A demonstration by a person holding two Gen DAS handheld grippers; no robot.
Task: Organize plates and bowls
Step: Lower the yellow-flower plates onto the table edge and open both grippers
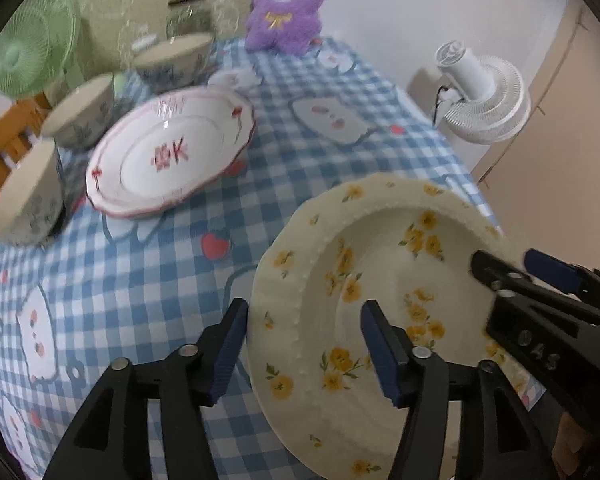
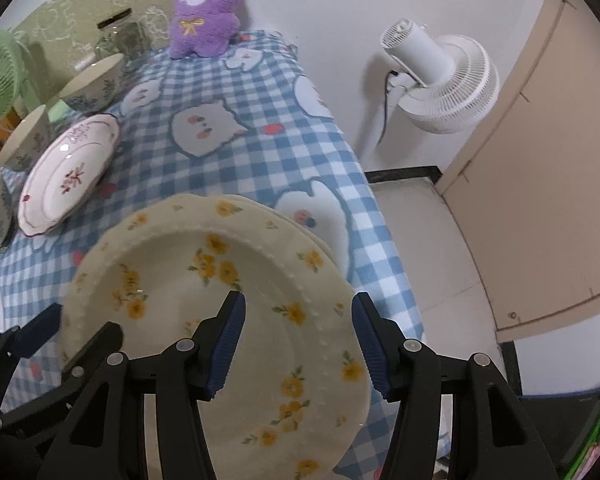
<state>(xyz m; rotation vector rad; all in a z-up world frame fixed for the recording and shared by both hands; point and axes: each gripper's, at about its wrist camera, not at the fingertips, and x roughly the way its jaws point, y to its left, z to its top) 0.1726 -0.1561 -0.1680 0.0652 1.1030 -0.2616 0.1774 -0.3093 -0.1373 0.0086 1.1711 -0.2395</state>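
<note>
A cream plate with yellow flowers (image 1: 372, 280) lies at the table's near right corner; in the right wrist view (image 2: 204, 280) it rests on another like it, whose rim (image 2: 288, 216) shows behind. My left gripper (image 1: 304, 344) is open, its fingers straddling the plate's left rim. My right gripper (image 2: 298, 344) is open, straddling the right rim; it also shows in the left wrist view (image 1: 512, 276). A white plate with red trim (image 1: 172, 156) lies further back left. Three patterned bowls (image 1: 80, 116) line the left edge.
A blue checked tablecloth (image 1: 140, 280) covers the table. A purple plush toy (image 1: 284, 4) sits at the far end with glass jars (image 1: 188, 16) beside it. A white fan (image 2: 440, 80) stands off the right edge, a green fan (image 1: 32, 52) at the far left.
</note>
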